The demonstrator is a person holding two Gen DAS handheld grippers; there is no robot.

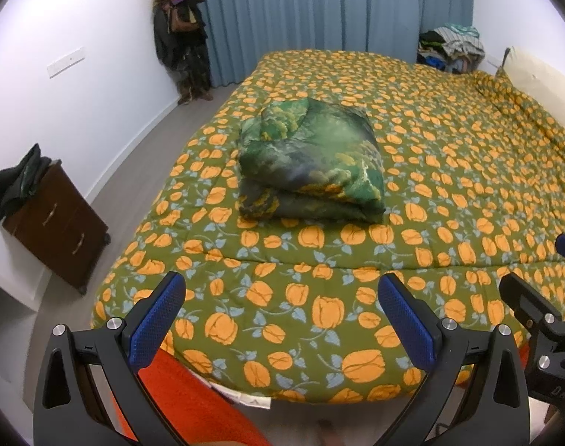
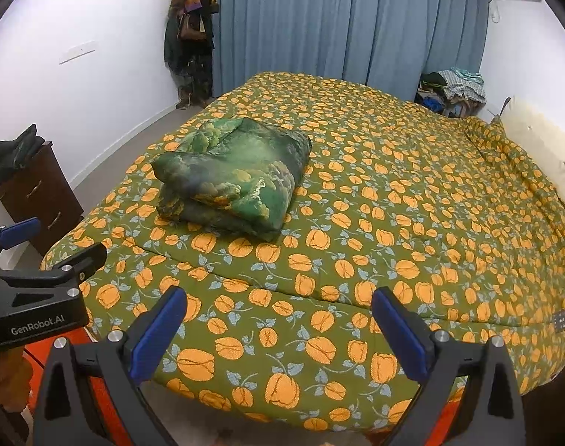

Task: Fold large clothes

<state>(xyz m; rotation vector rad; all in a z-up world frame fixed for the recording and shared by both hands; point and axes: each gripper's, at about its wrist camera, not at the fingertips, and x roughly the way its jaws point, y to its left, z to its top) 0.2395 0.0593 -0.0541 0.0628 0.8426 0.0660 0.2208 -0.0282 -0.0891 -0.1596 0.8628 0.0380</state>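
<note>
- The left gripper [image 1: 282, 297] is held level with its jaws spread wide — nothing sits between its blue pads [image 1: 157, 319].
- The right gripper [image 2: 278, 314] is also spread wide and grips nothing.
- The two grippers are side by side, apart — each shows at the edge of the other's view.

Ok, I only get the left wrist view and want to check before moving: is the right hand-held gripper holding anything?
Observer: No. The right hand-held gripper is open and empty, above the near edge of the flowered bedspread.
Operator: Anything on the right side of the bed that I can't see?
Observer: A small dark patch with pale dots sits on the bedspread near its right edge.
</note>
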